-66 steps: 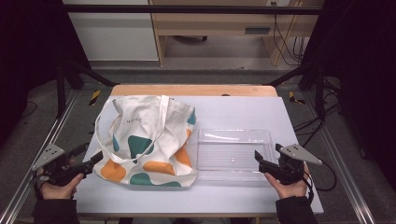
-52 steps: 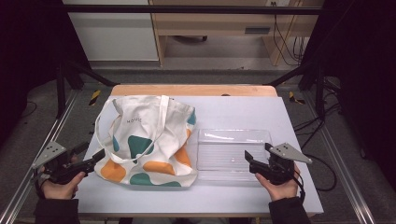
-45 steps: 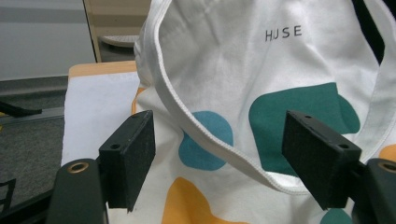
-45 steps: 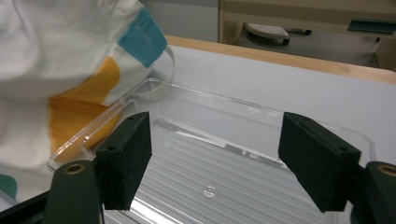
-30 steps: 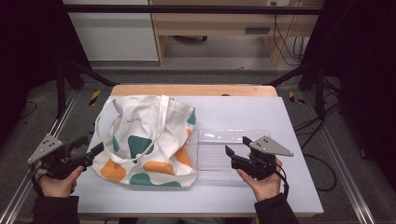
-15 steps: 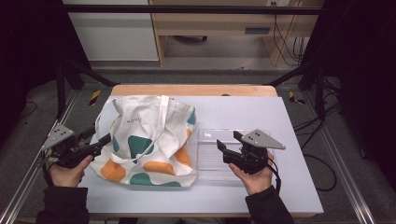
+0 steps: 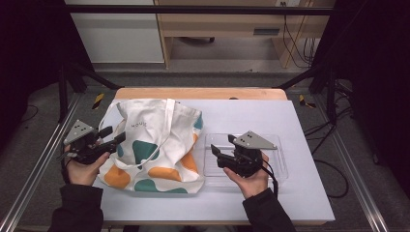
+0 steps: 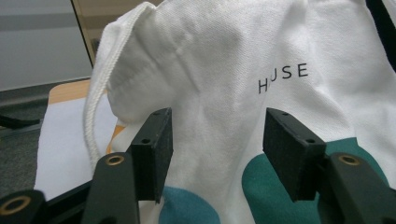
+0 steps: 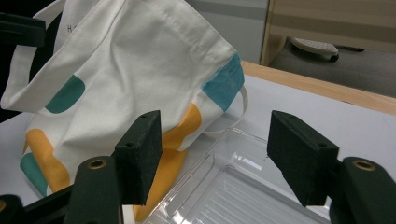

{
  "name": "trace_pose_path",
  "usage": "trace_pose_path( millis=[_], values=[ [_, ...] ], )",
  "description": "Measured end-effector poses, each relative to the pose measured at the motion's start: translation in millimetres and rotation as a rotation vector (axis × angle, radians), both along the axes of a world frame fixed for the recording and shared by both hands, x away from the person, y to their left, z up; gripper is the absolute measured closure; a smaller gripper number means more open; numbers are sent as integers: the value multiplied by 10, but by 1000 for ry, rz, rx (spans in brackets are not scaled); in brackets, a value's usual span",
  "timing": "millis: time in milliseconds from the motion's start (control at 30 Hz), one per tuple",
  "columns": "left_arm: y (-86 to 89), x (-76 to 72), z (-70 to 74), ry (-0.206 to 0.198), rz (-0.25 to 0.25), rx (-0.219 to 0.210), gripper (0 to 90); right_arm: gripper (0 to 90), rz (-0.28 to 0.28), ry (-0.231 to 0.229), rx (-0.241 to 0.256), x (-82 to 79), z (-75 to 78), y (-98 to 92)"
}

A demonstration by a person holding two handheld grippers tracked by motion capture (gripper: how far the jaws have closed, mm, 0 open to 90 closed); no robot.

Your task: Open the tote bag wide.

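Nothing is gripped yet: my left claw (image 7: 112,137) gapes at the bag (image 7: 154,145), my right claw (image 7: 216,155) gapes over the tray (image 7: 283,166), at the bag's 3 o'clock.

Dark long sleeves (image 7: 77,208) on both forearms. Left tongs (image 7: 110,137) and right tongs (image 7: 216,155): black bodies, grey three-cornered top plates, black foam-faced jaws, brass rivets, black cable at right's 4 o'clock.

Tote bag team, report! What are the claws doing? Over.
Both claws open, left claw at tote bag, right claw over clear tray. Bag flat, untouched. Nothing between.
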State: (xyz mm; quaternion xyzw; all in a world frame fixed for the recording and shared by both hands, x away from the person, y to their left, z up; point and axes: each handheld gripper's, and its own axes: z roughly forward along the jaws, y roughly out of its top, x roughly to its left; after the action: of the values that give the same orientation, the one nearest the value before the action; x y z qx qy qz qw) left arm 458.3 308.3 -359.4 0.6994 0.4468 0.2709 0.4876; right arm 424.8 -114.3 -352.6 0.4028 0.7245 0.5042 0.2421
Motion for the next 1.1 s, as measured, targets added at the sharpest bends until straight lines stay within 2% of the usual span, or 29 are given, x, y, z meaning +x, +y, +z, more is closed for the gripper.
trace_pose_path(
  millis=[333,500,533,567,733,833,933,967,1067,1100],
  values=[
    [-89,84,-72,20,-4,33,513,348,22,9,0,48,-18,107],
    [-106,92,-99,31,-16,41,641,349,48,9,7,95,5,265],
    [-104,97,-106,39,-21,36,641,349,48,9,7,95,5,265],
    [-99,104,-117,52,-34,32,709,349,62,8,12,118,24,348],
    [-75,102,-135,63,-46,25,845,347,83,6,25,165,70,512],
    [-60,92,-134,67,-47,24,878,333,108,-1,36,212,115,690],
    [-60,82,-135,66,-47,23,884,319,118,-3,47,238,135,783],
    [-62,71,-135,65,-48,22,884,303,131,-2,63,272,154,877],
    [-60,51,-132,63,-51,25,885,289,138,4,69,308,170,977],
    [-55,37,-128,62,-49,25,885,273,141,3,73,342,171,1069]
  ],
)
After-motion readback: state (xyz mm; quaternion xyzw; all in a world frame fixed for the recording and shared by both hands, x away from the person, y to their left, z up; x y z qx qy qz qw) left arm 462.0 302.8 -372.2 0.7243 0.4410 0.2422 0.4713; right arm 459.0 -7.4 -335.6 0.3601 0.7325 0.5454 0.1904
